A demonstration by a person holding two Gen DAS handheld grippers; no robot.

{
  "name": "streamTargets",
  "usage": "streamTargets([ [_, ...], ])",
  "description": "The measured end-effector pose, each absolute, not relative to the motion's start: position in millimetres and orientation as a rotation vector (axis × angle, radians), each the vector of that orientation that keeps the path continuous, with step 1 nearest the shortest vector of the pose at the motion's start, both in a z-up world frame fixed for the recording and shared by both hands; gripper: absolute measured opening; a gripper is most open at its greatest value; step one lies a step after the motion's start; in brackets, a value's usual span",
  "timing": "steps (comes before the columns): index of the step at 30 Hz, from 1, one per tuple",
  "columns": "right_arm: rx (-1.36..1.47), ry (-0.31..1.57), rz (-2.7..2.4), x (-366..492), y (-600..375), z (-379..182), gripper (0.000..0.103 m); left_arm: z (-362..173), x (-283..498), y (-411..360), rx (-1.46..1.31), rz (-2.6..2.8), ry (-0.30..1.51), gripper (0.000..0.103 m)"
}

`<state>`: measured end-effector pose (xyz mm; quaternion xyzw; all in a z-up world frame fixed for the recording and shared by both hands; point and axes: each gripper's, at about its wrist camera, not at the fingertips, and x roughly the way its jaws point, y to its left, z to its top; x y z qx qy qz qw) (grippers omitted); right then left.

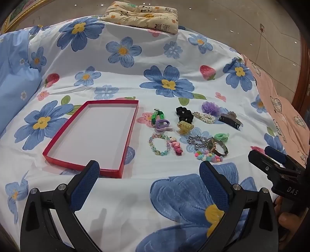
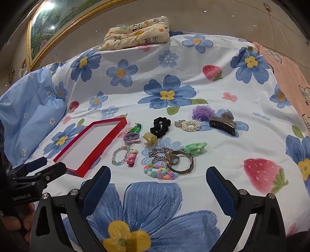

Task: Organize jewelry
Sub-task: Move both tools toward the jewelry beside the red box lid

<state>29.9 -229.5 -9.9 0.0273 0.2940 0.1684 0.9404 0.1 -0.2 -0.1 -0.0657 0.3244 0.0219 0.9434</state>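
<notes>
Roughly at the middle of the flowered bedsheet (image 1: 135,81) lies the jewelry in a loose cluster, with a shallow red box lid (image 1: 93,135) just beside it toward the sheet's left edge, white inside and holding nothing. Nearest the lid sit a green clip (image 2: 135,129), a purple hair clip (image 1: 162,124), a pastel bead bracelet (image 1: 158,144) and a pink clip (image 1: 175,147) touching that bracelet. Farther right come a black scrunchie (image 2: 160,126), a yellow claw clip (image 1: 185,127), a pearl piece (image 2: 189,125), a purple flower scrunchie (image 2: 203,112) and a dark claw clip (image 2: 222,124). Toward the sheet's near edge, a silver chain (image 1: 197,142), a gold bangle (image 2: 180,160), a mint green clip (image 2: 195,148) and a string of coloured beads (image 2: 160,172) crowd together. Both tools hover above the near part of the sheet, well short of the cluster: the left gripper (image 1: 149,186) has its 2 fingers spread wide with nothing between them, and the right gripper (image 2: 158,186) is likewise wide and empty. A panda-print cushion (image 1: 143,16) rests at the sheet's far edge.
</notes>
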Motion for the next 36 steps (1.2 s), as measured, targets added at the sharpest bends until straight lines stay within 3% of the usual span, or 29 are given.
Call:
streamTargets([
  [36,0.113,0.704,0.336,65.2,-241.5,-18.6,0.099,-13.4,45.0,10.2,-0.11,0.009,0.744,0.103],
])
